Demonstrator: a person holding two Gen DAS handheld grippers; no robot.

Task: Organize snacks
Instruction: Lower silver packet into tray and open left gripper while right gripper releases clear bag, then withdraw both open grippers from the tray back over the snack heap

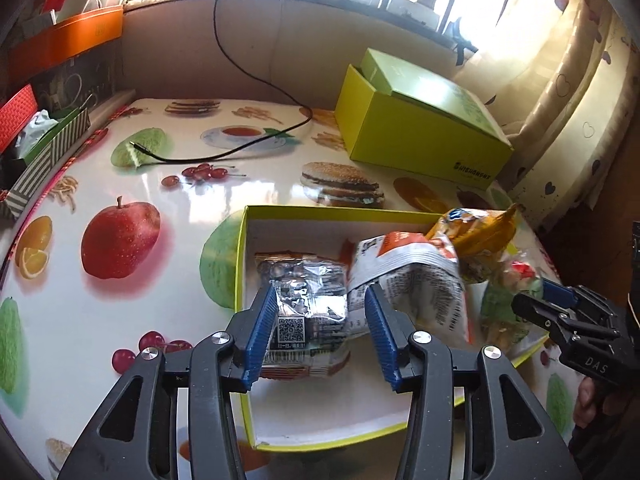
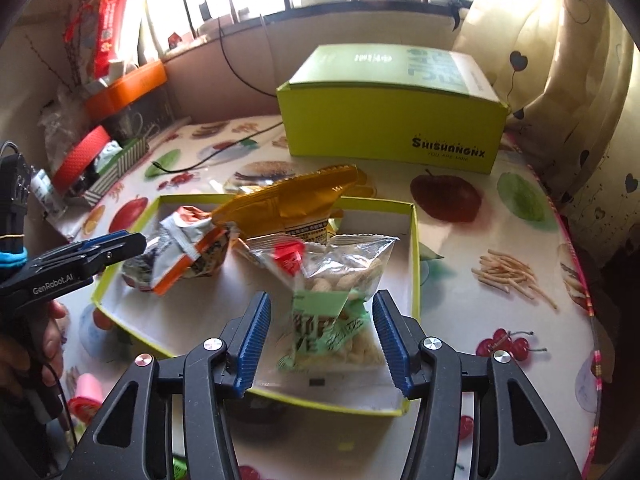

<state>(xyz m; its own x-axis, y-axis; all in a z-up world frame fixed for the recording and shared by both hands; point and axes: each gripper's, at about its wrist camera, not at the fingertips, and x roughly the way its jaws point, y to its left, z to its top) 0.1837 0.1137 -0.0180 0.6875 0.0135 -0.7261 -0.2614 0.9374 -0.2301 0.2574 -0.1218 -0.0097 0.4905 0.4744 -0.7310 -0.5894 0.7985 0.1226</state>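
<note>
Inside the shallow tray (image 2: 414, 240) near the table's front edge, both the left gripper (image 1: 320, 330) and right gripper (image 2: 320, 340) are hanging released over dropped snack packets (image 2: 340, 304); next comes withdrawing clear.

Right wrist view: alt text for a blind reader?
The right gripper stands open around a clear peanut bag in a shallow yellow-green tray, beside a gold packet and an orange-and-white packet.

tablecloth (image 1: 120, 184): we've got a glossy fruit-and-burger print
green box (image 2: 394, 128): closed, sits at the tablecloth's far end
black cable (image 1: 224, 152): we see it trailing across the tablecloth's far part
curtain (image 2: 560, 80): heart-patterned, hangs past the tablecloth's right edge
</note>
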